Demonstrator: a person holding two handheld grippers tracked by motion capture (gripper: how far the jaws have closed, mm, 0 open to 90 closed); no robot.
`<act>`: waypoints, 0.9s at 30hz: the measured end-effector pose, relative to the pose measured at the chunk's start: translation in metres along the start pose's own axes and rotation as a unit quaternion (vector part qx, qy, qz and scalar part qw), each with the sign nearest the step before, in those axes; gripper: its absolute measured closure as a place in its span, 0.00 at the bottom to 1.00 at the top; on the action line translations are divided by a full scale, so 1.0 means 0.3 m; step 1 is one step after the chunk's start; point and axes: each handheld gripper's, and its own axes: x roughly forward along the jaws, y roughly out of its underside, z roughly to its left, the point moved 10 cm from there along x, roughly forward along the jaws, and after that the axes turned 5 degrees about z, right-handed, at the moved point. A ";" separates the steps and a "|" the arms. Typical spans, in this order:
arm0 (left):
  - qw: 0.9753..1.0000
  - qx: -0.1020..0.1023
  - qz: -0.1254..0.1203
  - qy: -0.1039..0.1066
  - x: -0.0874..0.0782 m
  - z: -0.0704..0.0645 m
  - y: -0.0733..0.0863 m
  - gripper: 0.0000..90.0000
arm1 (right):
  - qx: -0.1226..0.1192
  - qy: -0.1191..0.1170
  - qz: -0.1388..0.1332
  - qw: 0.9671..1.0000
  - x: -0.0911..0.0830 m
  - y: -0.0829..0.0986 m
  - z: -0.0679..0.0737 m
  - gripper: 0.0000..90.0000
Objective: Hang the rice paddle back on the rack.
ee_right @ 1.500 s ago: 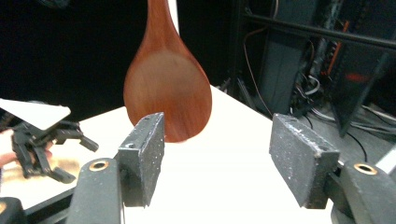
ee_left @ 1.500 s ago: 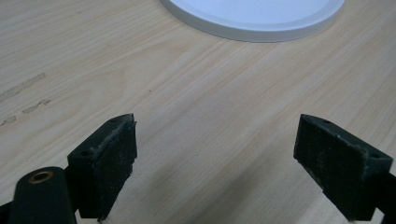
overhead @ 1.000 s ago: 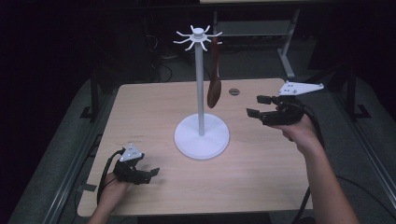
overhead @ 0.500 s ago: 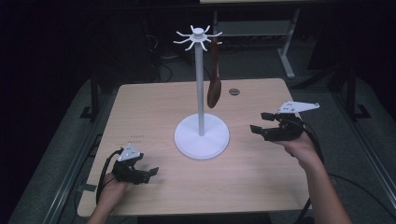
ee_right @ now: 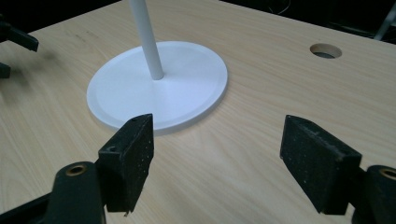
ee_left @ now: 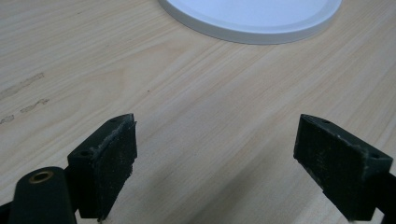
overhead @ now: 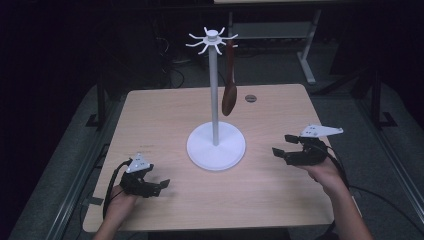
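A white stand with a round base and a tall pole stands mid-table; its top carries several hooks. A brown wooden spoon hangs from one hook on the right side. My left gripper rests low at the table's front left, open and empty, its jaws wide apart facing the stand's base. My right gripper hovers to the right of the base, open and empty, with the base just ahead of it.
The light wooden table has a round cable hole behind the stand. Dark floor, cables and a white frame leg lie beyond the far edge. The other gripper's tip shows far left in the right gripper view.
My right gripper has moved down and toward the person, from beside the spoon's height to the table level right of the base. The left gripper has stayed put.
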 end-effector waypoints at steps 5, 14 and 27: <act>1.000 0.001 0.001 0.000 -0.001 -0.001 0.001 0.14 | 0.008 0.006 -0.002 1.000 -0.003 0.043 -0.006 0.26; 1.000 0.000 0.000 0.000 -0.001 -0.002 0.000 0.15 | 0.015 0.024 0.018 0.999 0.015 0.129 -0.027 0.21; 1.000 0.007 0.000 0.000 -0.001 -0.004 0.000 0.14 | 0.008 0.047 0.029 0.998 0.032 0.208 -0.053 0.19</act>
